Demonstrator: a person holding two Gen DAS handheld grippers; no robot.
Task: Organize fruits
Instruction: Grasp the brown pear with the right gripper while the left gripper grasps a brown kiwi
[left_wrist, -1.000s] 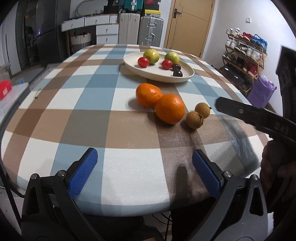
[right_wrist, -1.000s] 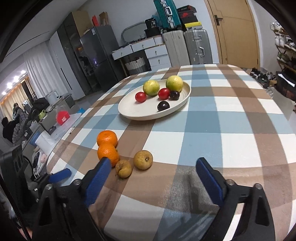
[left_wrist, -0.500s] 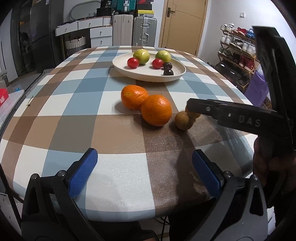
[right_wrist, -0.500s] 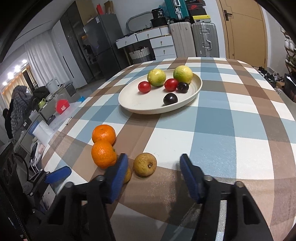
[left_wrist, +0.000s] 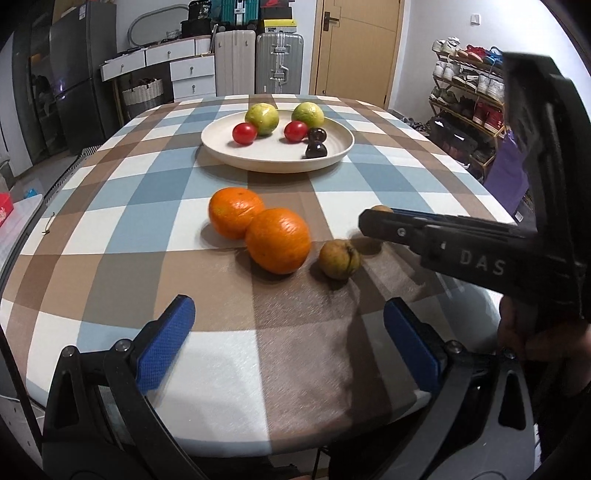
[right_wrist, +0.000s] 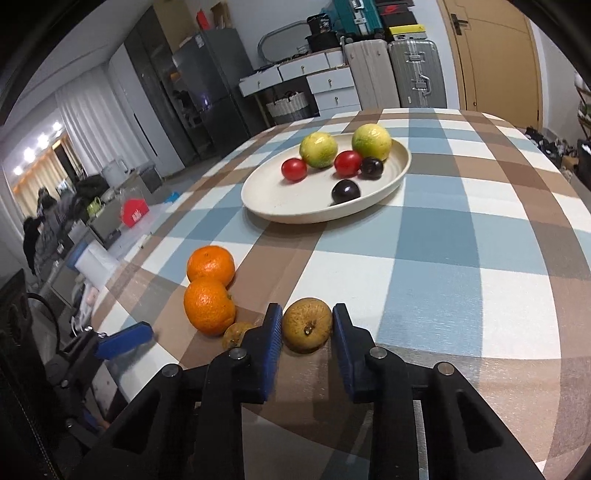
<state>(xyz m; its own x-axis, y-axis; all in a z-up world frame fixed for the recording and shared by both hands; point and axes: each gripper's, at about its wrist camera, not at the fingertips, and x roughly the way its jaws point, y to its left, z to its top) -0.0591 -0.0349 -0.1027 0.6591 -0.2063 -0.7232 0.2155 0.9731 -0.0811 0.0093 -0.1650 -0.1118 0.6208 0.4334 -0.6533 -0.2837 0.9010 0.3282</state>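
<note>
My right gripper (right_wrist: 306, 325) has its blue pads either side of a small brown fruit (right_wrist: 307, 324) on the checked tablecloth, almost touching it; the fruit still rests on the table. A second brown fruit (right_wrist: 236, 334) (left_wrist: 339, 258) lies just left of it, beside two oranges (right_wrist: 209, 305) (left_wrist: 277, 240). A cream plate (right_wrist: 269, 206) (left_wrist: 258, 155) farther back holds two green fruits, two red ones and two dark ones. My left gripper (left_wrist: 288, 332) is open and empty near the table's front edge. In the left wrist view the right gripper (left_wrist: 373, 219) hides most of its fruit.
The table edge curves close below both grippers. Suitcases, drawers and a door stand behind the table, with a shoe rack (left_wrist: 465, 96) to the right. A fridge (right_wrist: 207, 92) and clutter lie to the left.
My right gripper has moved forward and down to the brown fruit and narrowed its jaws around it. My left gripper has stayed open and shifted little.
</note>
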